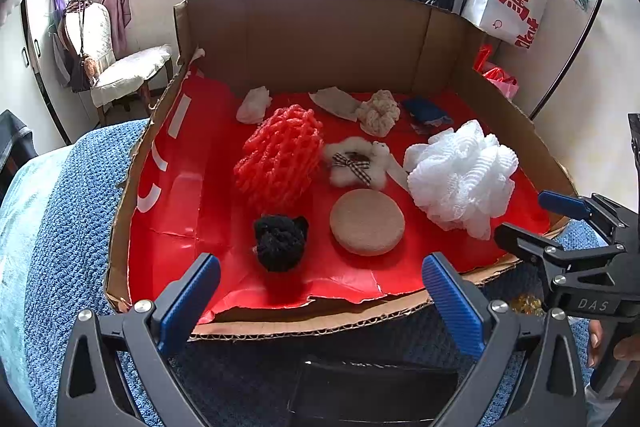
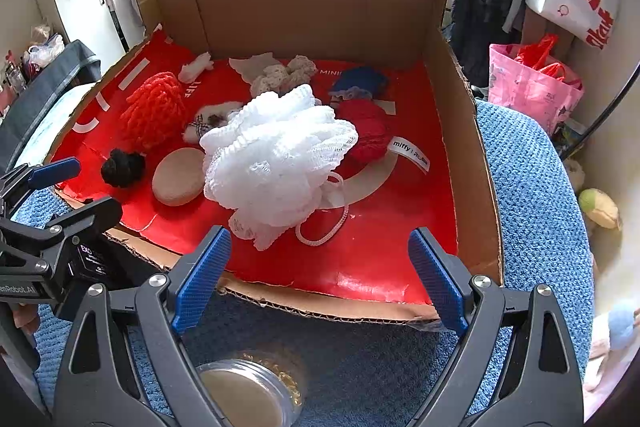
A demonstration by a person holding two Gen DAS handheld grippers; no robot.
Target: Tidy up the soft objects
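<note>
A cardboard box [image 1: 312,27] [image 2: 464,131] lined with red paper holds several soft things. A white mesh bath puff [image 1: 460,175] [image 2: 276,159] lies at the right, a red foam net [image 1: 280,159] [image 2: 154,109] at the left. Between them lie a round tan sponge [image 1: 367,222] [image 2: 178,177], a black knitted piece [image 1: 280,241] [image 2: 122,167] and a white fluffy flower with a checked bow [image 1: 354,163]. A red yarn ball [image 2: 370,135] sits behind the puff. My left gripper [image 1: 320,297] and right gripper [image 2: 320,275] both hover open at the box's near edge, holding nothing.
At the back lie a white tissue wad [image 1: 254,105], a cream crocheted piece [image 1: 378,113] and a blue cloth [image 1: 426,111]. A clear jar with a tan lid [image 2: 248,393] stands under the right gripper on the blue knitted blanket [image 2: 532,187]. Clothes rack and bags stand right.
</note>
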